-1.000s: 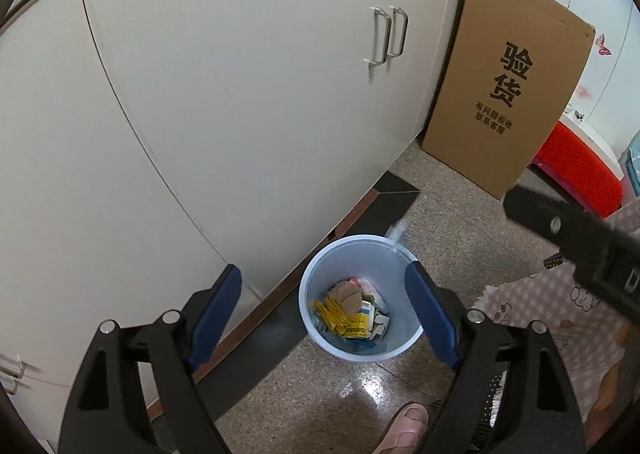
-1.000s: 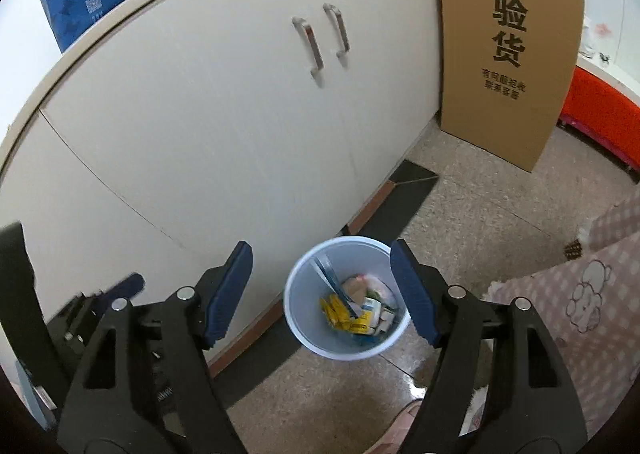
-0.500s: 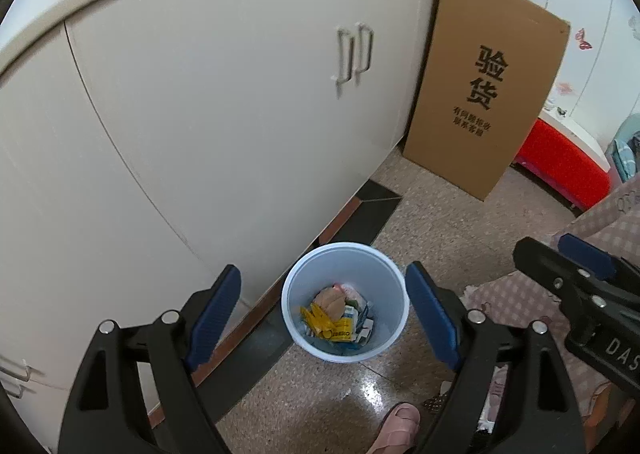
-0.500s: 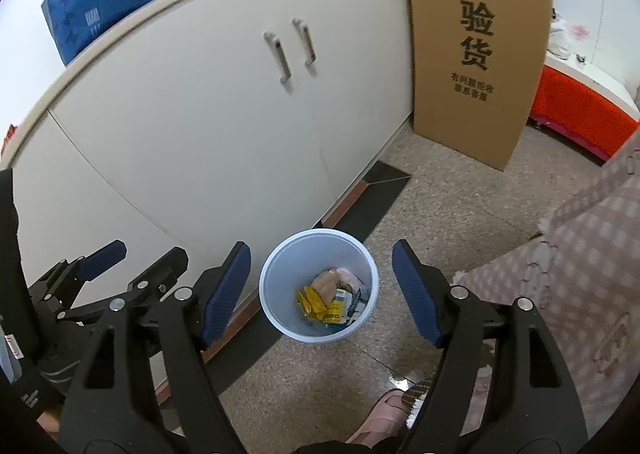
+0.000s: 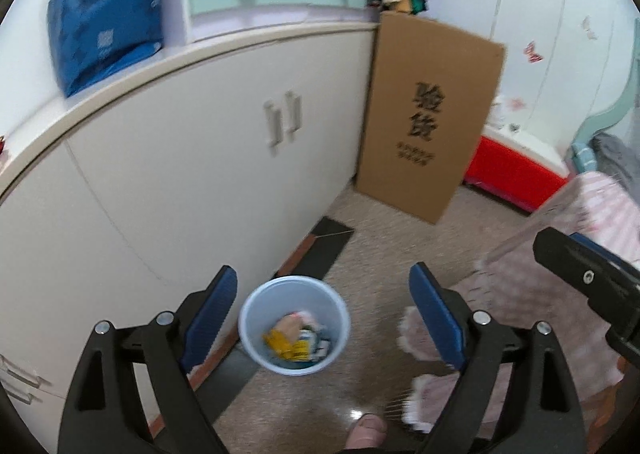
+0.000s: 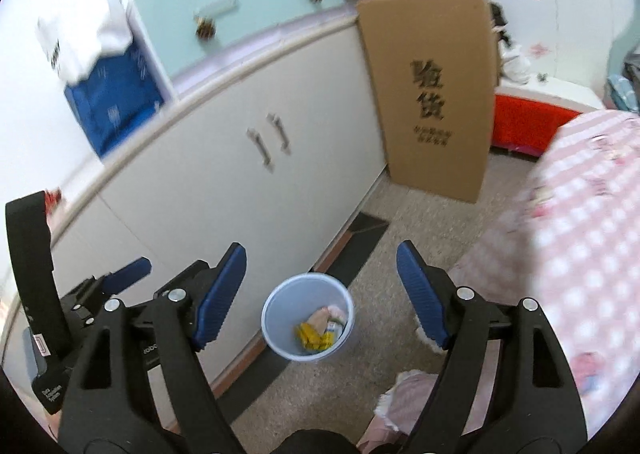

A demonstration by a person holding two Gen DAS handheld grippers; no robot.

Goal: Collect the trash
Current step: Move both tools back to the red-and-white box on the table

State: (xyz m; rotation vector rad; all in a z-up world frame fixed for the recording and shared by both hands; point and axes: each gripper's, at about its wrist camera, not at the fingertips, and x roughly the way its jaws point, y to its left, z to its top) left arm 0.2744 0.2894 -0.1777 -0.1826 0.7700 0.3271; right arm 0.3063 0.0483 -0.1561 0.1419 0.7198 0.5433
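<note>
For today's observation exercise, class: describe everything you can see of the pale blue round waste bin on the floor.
The pale blue round plastic waste bin stands upright and lidless on the speckled floor, close to the base of the cream cabinet. Its walls taper slightly downward. It is partly filled with crumpled trash: yellow wrappers, a tan scrap and bits of white and teal packaging. No gripper touches it.

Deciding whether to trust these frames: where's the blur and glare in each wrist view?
Left wrist: cardboard box lettering and cabinet handles smeared, glare on floor. Right wrist: blue bag and pink checked bedding streaked; bin fairly sharp.
</note>
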